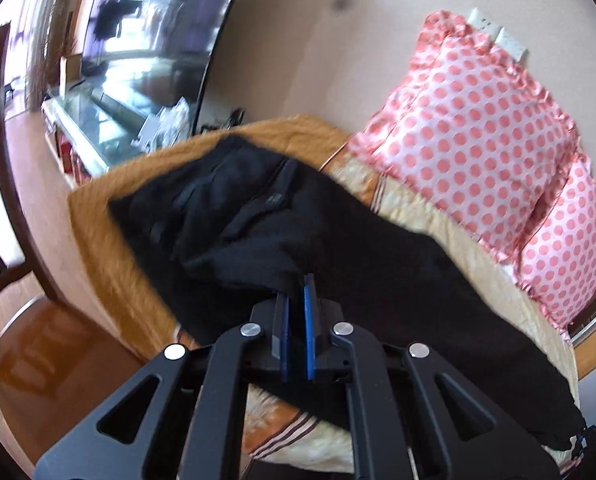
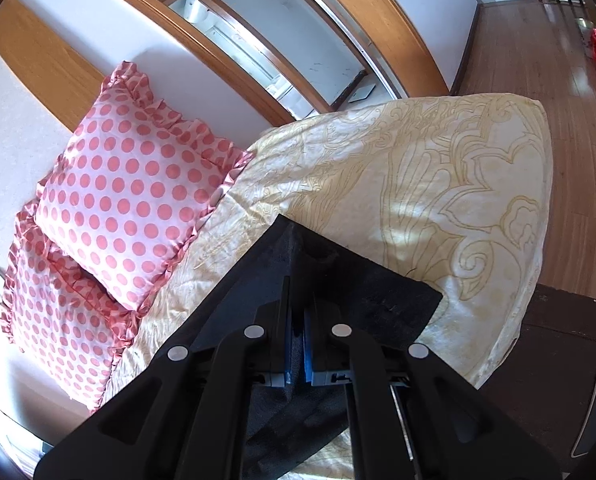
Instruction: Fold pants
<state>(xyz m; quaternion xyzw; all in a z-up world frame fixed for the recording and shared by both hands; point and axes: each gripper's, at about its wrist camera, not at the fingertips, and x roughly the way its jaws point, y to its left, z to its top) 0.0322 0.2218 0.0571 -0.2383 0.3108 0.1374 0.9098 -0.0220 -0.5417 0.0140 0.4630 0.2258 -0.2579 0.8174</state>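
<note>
In the left wrist view, a dark wooden chair (image 1: pixel 6 216) stands at nine o'clock on the wooden floor, and behind it a glass-topped cabinet (image 1: pixel 94 120) sits at ten o'clock beneath a large dark screen (image 1: pixel 146 32). The bed (image 1: pixel 98 240) fills the middle, its orange blanket showing along the near-left edge. The black pants (image 1: pixel 337 240) lie bunched across it, running from the centre down toward five o'clock. The left gripper (image 1: pixel 296 292) at six o'clock is clamped on a raised fold of the pants, blue pads nearly together with cloth between them. Two pink polka-dot pillows (image 1: pixel 477 132) lean against the wall at two o'clock

In the right wrist view, the same pillows (image 2: pixel 118 184) sit at nine o'clock. The cream patterned bedspread (image 2: pixel 437 180) spreads from the centre toward three o'clock, with wooden floor (image 2: pixel 569 120) beyond. The right gripper (image 2: pixel 298 304) at six o'clock pinches a corner of the pants (image 2: pixel 377 292), black cloth wedged between its blue pads and draping onto the bedspread on both sides
</note>
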